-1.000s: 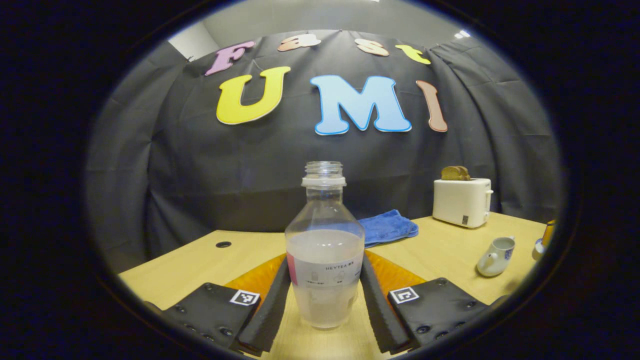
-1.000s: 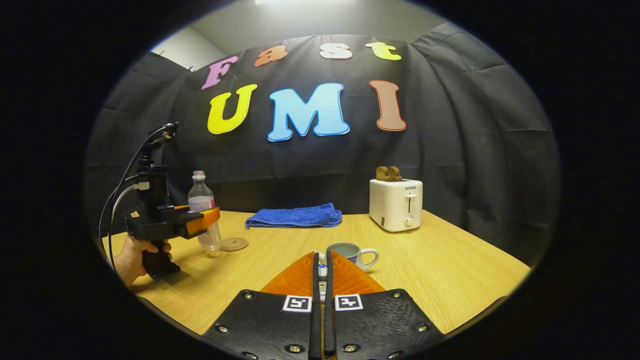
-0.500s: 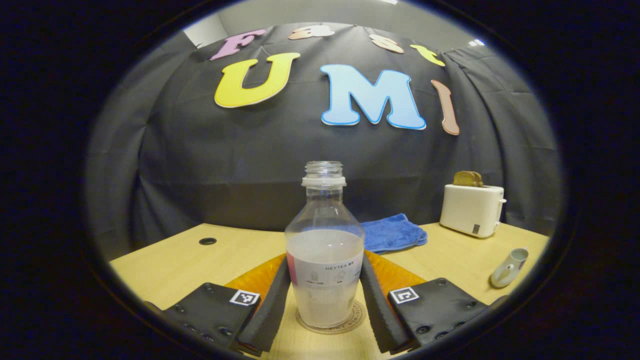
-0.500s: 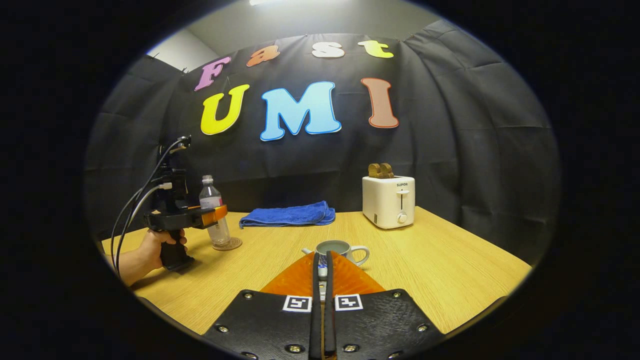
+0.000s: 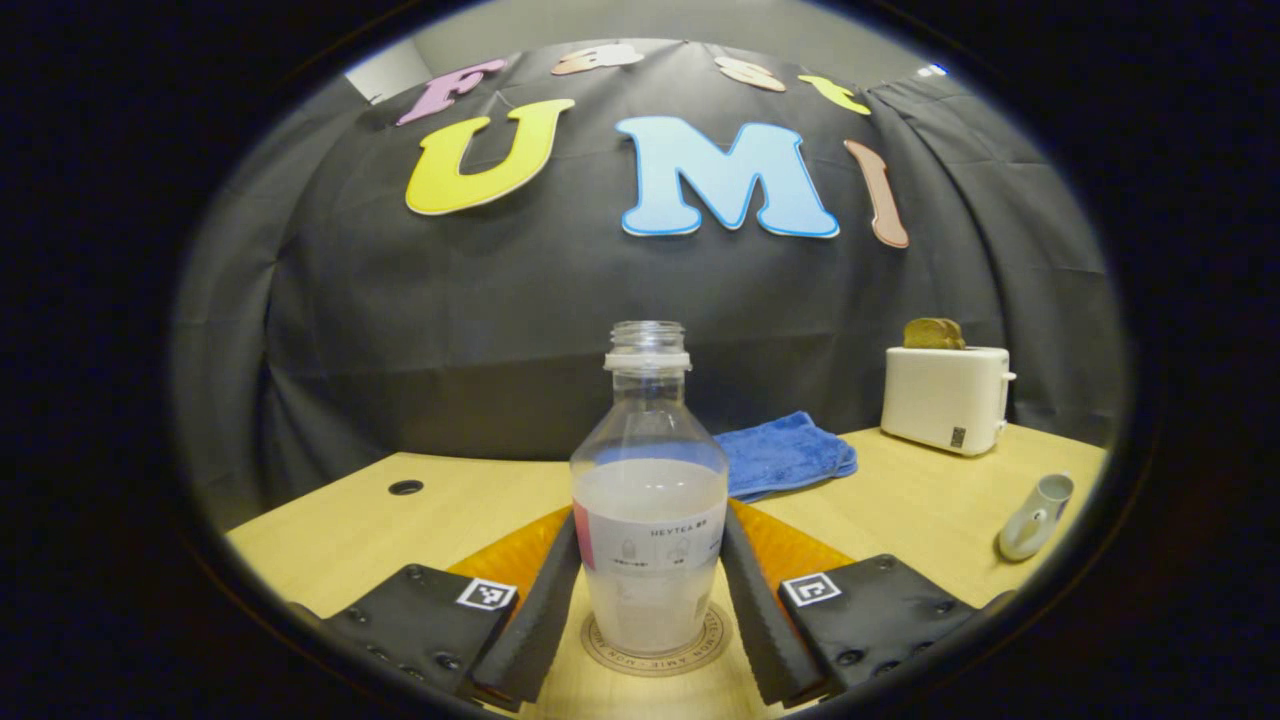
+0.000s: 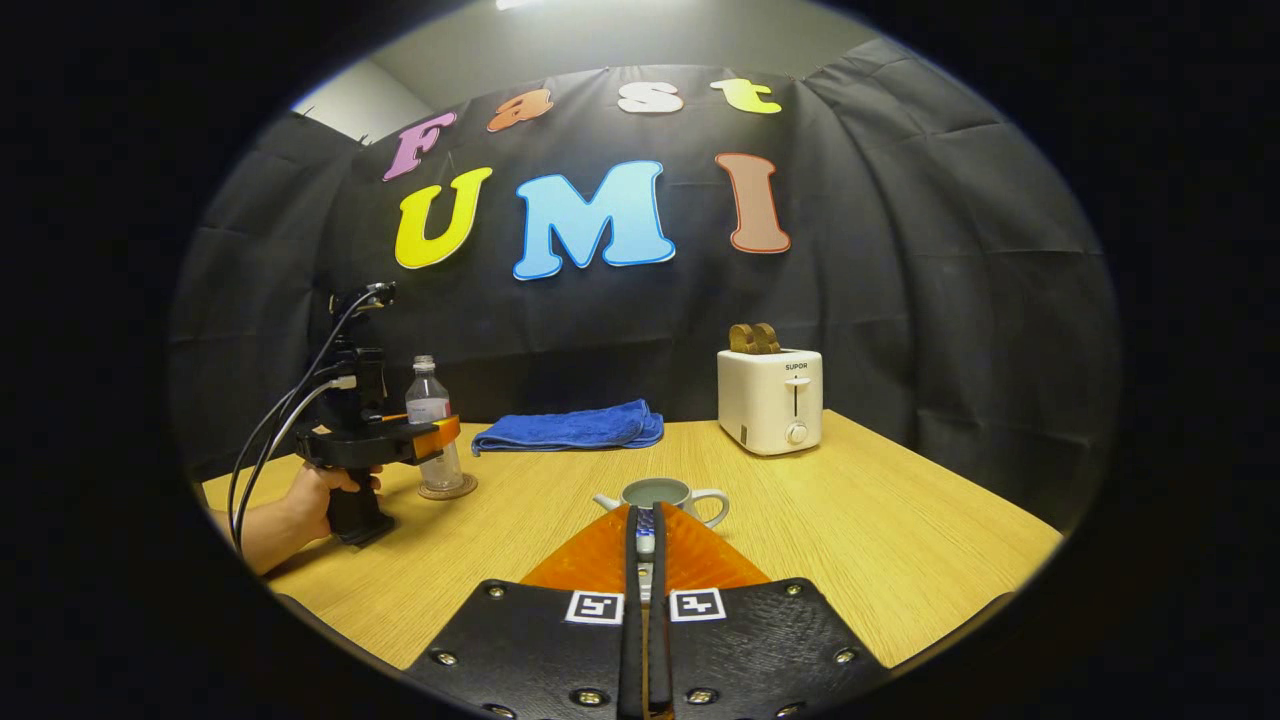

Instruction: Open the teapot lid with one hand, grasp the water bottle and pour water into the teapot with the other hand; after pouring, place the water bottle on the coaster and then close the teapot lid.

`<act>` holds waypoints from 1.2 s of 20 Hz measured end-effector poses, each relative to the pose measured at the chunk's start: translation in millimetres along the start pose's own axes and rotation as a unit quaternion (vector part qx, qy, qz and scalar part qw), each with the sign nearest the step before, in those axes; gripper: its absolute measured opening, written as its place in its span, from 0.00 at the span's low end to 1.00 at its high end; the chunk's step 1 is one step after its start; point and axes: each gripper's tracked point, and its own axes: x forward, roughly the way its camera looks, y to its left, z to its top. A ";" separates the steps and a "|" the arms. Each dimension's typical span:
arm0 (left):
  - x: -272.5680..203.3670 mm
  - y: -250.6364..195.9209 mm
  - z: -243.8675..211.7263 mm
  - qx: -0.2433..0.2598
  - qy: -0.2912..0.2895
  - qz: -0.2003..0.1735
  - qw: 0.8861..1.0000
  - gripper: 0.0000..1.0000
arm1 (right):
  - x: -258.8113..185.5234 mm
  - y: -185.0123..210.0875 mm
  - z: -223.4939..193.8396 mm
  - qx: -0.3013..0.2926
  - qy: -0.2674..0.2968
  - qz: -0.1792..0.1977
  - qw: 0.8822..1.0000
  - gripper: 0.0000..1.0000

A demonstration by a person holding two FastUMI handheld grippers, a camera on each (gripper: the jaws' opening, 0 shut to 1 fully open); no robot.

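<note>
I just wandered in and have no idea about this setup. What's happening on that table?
A person is working with two hand-held grippers. The left gripper grips a capless bottle, part full, standing on the coaster. The right gripper pinches the small lid in front of the open teapot. Pouring looks done; the lid isn't yet back on. A towel and toaster stand behind.

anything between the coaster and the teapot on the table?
No: in the right gripper view, bare table runs from the coaster under the water bottle to the teapot.
</note>
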 end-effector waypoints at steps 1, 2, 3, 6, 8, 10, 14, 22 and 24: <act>-1.4 3.2 2.5 0.008 -0.004 0.011 1.000 0.91 | 0.4 1.3 -1.8 -0.002 0.002 0.002 1.000 0.02; -3.4 3.5 5.1 0.011 -0.006 0.012 1.000 0.93 | 0.1 2.4 -2.8 -0.002 0.004 0.005 1.000 0.02; -3.2 2.0 4.5 0.009 -0.006 0.010 1.000 1.00 | -0.1 2.8 -3.4 -0.002 0.006 0.006 1.000 0.03; -6.4 2.5 6.5 -0.001 -0.008 0.007 1.000 1.00 | -0.9 4.4 -1.1 0.000 0.005 0.007 1.000 0.02; -12.3 1.3 7.8 0.000 -0.008 0.008 1.000 1.00 | -4.2 5.3 0.8 -0.003 0.001 0.007 1.000 0.02; -22.3 -2.6 12.9 0.007 -0.015 0.006 1.000 1.00 | -6.3 5.4 1.3 -0.003 0.000 0.007 1.000 0.02; -42.9 -3.9 12.8 0.007 -0.015 0.005 1.000 1.00 | -14.1 11.1 5.0 0.000 -0.003 0.013 1.000 0.02; -126.8 -2.7 11.3 -0.017 -0.014 0.017 1.000 1.00 | 14.1 0.9 19.9 0.012 -0.023 0.004 1.000 0.02; -149.7 -3.0 17.6 -0.023 -0.021 0.021 0.999 1.00 | 36.3 -2.3 25.0 0.005 -0.032 -0.001 0.999 0.02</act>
